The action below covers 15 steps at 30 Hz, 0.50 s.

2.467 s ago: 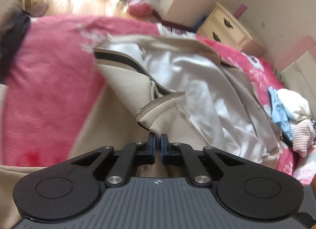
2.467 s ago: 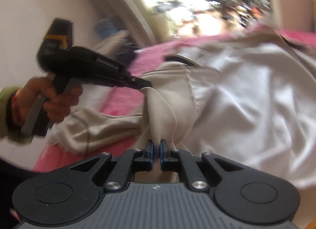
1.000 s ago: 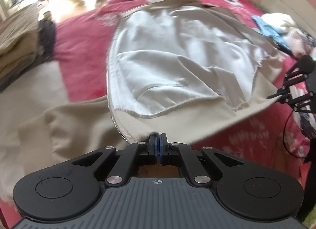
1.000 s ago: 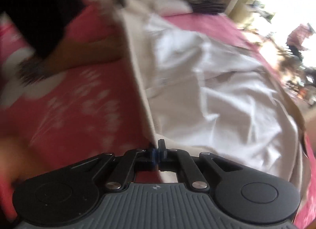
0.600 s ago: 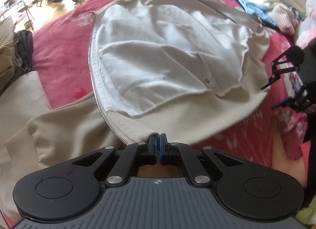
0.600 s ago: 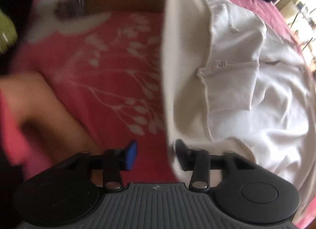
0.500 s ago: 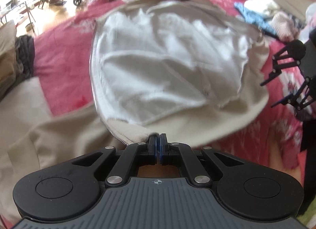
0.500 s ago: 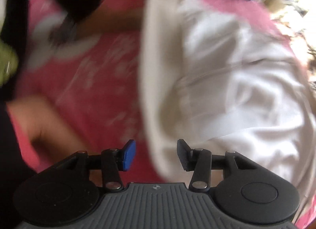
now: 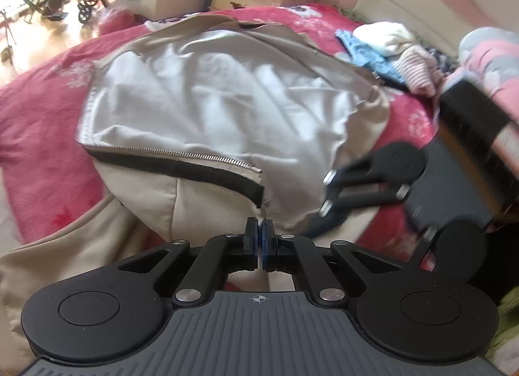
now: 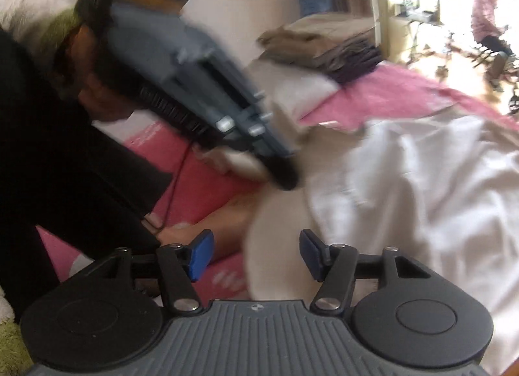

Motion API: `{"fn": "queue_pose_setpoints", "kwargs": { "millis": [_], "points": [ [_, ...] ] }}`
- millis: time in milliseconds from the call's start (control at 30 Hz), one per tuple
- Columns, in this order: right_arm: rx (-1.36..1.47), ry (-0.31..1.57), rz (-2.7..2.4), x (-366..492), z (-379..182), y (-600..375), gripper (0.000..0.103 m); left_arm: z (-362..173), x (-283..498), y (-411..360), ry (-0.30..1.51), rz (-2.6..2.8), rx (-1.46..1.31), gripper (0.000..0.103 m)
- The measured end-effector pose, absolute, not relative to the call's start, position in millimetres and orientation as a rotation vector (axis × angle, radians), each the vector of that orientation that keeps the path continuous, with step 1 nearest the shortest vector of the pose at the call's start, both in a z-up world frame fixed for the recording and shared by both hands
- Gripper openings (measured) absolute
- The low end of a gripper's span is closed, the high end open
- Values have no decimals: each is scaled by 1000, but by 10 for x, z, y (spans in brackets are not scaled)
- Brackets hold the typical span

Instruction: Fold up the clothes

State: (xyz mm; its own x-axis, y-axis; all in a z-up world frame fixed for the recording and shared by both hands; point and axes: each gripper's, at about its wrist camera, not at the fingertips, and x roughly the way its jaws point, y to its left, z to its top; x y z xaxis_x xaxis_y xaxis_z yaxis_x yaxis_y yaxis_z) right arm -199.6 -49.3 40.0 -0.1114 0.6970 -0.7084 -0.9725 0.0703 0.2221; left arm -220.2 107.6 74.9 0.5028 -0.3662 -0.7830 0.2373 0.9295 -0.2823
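Red bedspread [image 9: 39,136], jacket [image 9: 211,110] hem pinched in left tongs [image 9: 259,240], right tongs [image 10: 256,254] opening beside it

Nothing readable is showing in either view right now. No words, brand names or numbers are coming through on any surface; the motion blur is smearing whatever print there might be. The only sign standing out is a small white crosshair mark [image 9: 258,298] sitting on the ribbed grey body of the left gripper [image 9: 259,240], at about six o'clock in the left wrist view, and its twin [image 10: 256,308] is showing at six o'clock on the right gripper [image 10: 256,254] too.
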Motion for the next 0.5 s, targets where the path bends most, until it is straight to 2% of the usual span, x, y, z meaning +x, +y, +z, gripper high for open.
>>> {"fn": "queue_pose_setpoints", "kwargs": {
  "millis": [133,267,500],
  "points": [
    [-363,908,1483,-1748,384,-615,62,788,-2122,1009,974,-424,-138,0],
    [-43,1178,1234,-997,246,-998,62,724,-2031,849,1012,-499,-79,0],
    [422,1370,1047,-338,-20,-1203,62,586,-1939,444,1004,-635,-24,0]
  ]
}}
